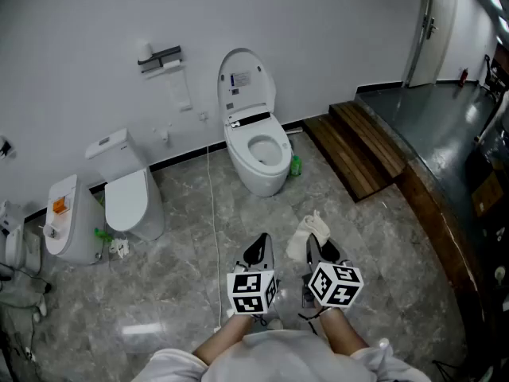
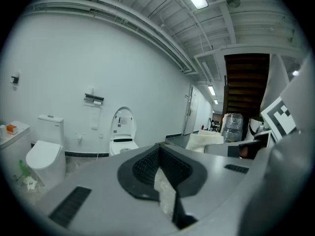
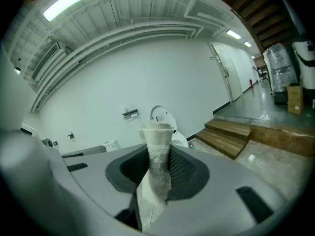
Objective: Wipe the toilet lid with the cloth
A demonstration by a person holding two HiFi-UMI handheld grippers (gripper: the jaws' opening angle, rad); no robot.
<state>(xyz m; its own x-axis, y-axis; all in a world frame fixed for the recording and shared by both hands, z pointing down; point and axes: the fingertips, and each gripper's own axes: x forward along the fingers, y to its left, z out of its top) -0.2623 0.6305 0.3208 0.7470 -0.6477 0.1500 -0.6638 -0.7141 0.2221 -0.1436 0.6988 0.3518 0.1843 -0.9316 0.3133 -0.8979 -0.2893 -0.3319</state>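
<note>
You are standing on a grey marbled floor (image 1: pixel 171 281) and facing a plain white wall (image 1: pixel 79 30). To your right a dark raised platform (image 1: pixel 445 126) runs along the room, with two wooden steps (image 1: pixel 358 146) leading up to it from the floor.

Three toilets stand along the wall. The toilet (image 1: pixel 262 161) straight ahead of you is well apart from both tongs. Its lid (image 1: pixel 245 74) is raised upright against the wall and the bowl is open. A second toilet (image 1: pixel 131 193) with its lid down stands to its left, and a third one (image 1: pixel 67 217) stands at the far left edge.

You hold both tongs low in front of your body, side by side, pointing towards the toilets and slightly downward. The left tongs (image 1: pixel 258 249) are fully closed and hold nothing. The right tongs (image 1: pixel 316 251) are clamped on the cloth (image 1: pixel 308 233), a pale, looped-pile piece of fabric. In the right gripper view it stands folded between the pads, with a bunch rising above their tips and a tail hanging below.

A thin white cable (image 1: pixel 213 205) runs across the floor from the wall towards your feet. A paper holder (image 1: pixel 161 58) is fixed to the wall left of the raised lid. A small green bottle (image 1: pixel 296 165) stands on the floor just beside the toilet's base, on its right.
</note>
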